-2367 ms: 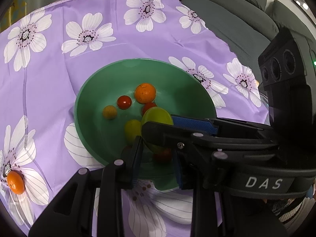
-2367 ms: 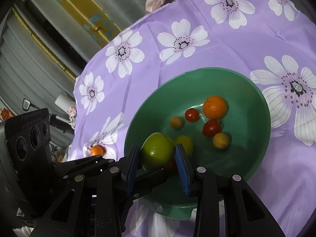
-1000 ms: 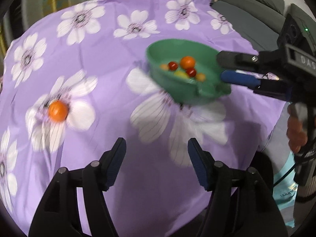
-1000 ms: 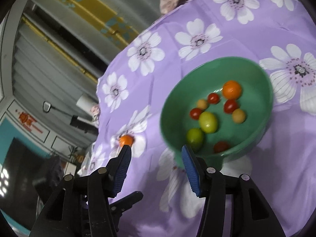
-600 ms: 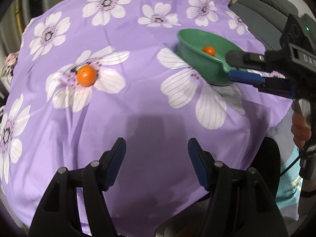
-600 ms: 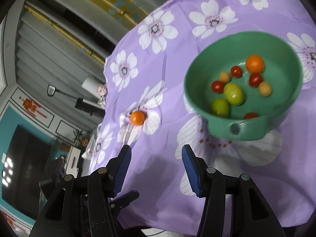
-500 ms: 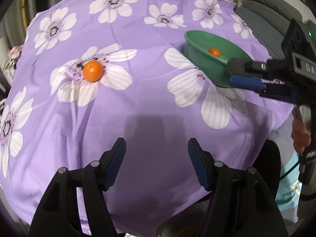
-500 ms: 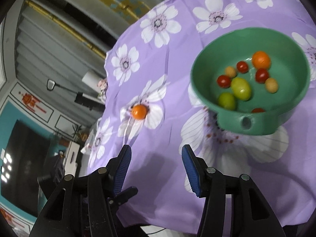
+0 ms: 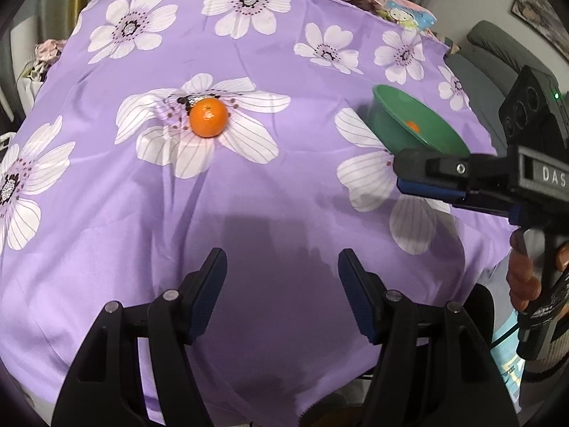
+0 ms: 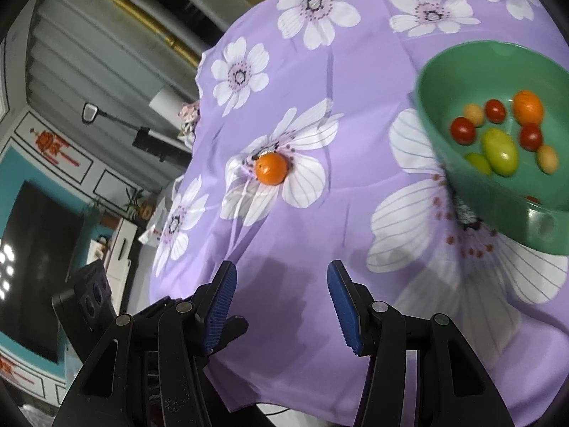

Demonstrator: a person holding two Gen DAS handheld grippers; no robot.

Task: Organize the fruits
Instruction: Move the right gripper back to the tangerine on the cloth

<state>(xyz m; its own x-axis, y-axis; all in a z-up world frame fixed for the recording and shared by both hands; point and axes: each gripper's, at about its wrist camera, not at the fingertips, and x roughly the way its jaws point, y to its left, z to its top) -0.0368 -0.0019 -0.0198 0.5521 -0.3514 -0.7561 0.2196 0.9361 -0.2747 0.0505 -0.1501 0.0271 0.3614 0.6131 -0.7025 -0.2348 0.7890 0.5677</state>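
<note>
Left gripper [image 9: 281,284] jaws wide, empty; round orange mandarin [image 9: 208,116] ahead, slightly left, alone on purple flowered bench cloth [image 9: 249,185]. Centre over fruit, descend low, close gently; green plastic bowl [image 9: 419,131] far right

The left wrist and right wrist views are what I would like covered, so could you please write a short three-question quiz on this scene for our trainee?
1. True or false: the left hand-held gripper holds a fruit.
2. Where does the loose orange fruit lie? A) in the green bowl B) on a white flower of the purple cloth C) on the floor
3. Fill in: the right hand-held gripper is ____.

Key: 1 false; 2 B; 3 open.
</note>
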